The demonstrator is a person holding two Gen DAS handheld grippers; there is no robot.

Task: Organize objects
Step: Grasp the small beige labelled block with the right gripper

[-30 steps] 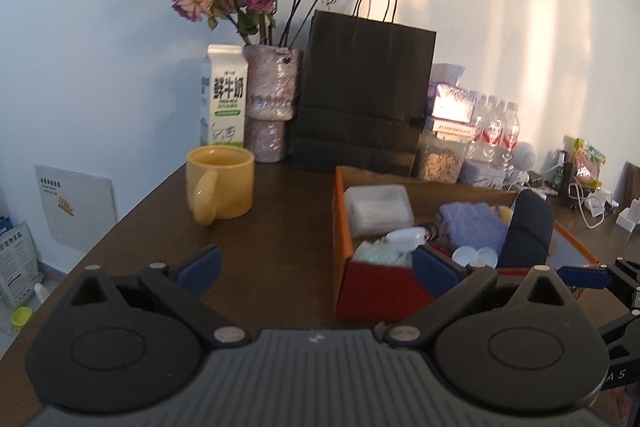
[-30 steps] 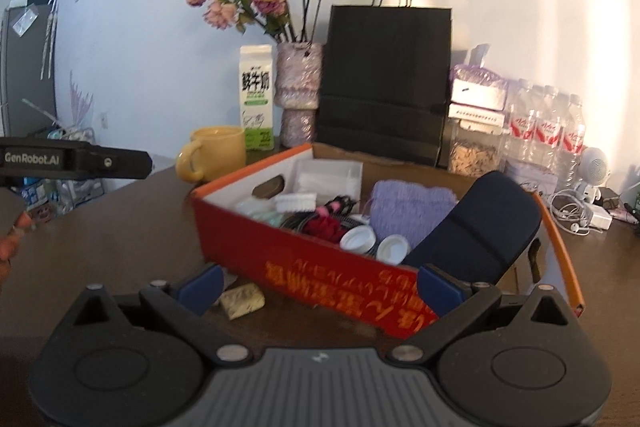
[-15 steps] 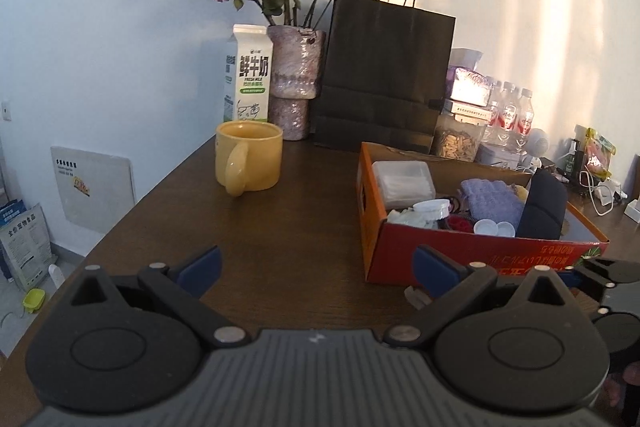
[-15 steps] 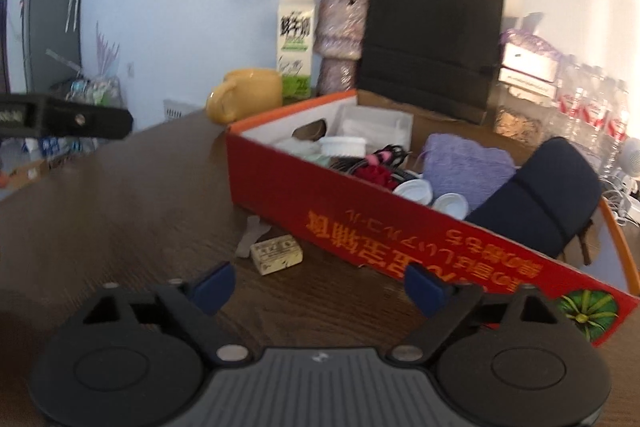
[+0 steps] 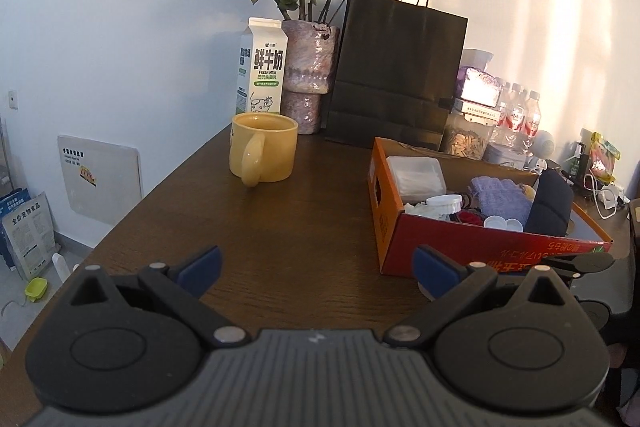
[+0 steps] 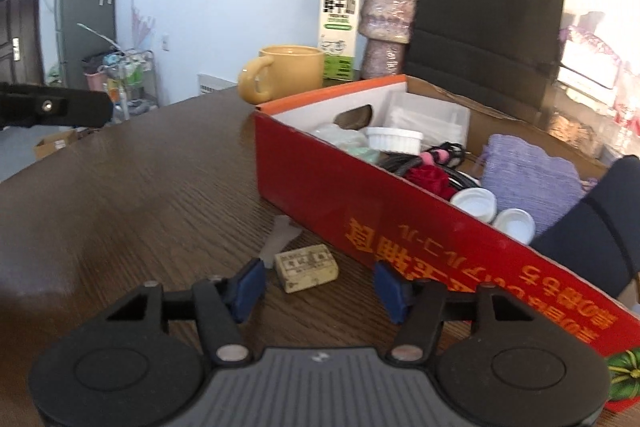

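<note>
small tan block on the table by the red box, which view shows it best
The right wrist view. The block lies in plain sight on the table, just ahead of the open right tool, beside the box. In the left wrist view I cannot find the block.

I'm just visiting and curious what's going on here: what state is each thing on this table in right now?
Left gripper: open, holding nothing.
Right gripper: open, fingers either side of the small tan block.
Small tan block: loose on the table, outside the box.
Red box: open-topped, full of odds and ends.
Yellow mug: upright.
Milk carton: upright, top closed.
Black paper bag: standing upright.
</note>
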